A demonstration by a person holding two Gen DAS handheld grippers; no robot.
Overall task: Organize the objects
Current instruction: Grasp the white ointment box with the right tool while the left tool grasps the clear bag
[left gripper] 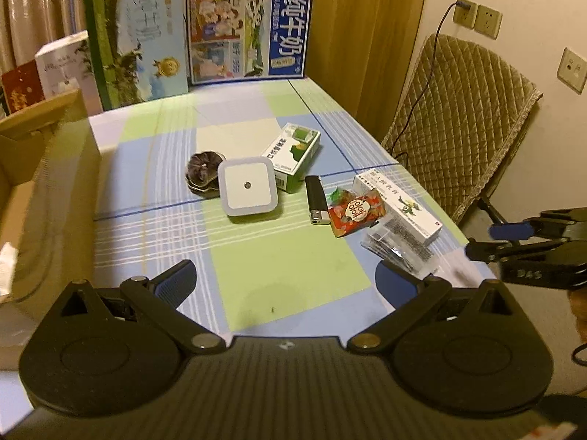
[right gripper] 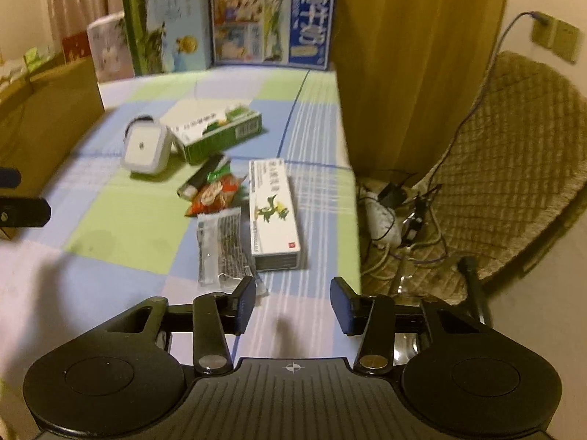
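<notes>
On the checked tablecloth (left gripper: 256, 256) lie a red snack packet (left gripper: 356, 212) printed "HOT HOT", a black lighter (left gripper: 317, 200) just beside it, a white square night light (left gripper: 246, 187) overlapping a dark round pouch (left gripper: 201, 170), a green and white box (left gripper: 293, 154) with Chinese print, a long white box (left gripper: 400, 207) with a green plant drawing and Chinese lettering too small to read, and a clear packet of small dark pieces (left gripper: 398, 247) touching that long box; at the far edge stands a blue milk carton (left gripper: 249, 36) marked "纯牛奶", beside a green carton (left gripper: 135, 47); a cardboard box (left gripper: 40, 168) sits at the left; the left gripper (left gripper: 286, 278) hangs over bare cloth with jaws spread wide, nothing between them; the right gripper (right gripper: 292, 302) has jaws parted with a gap, holding nothing, its left pad just at the clear packet's near end; "DAS" shows on its body in the left view.
</notes>
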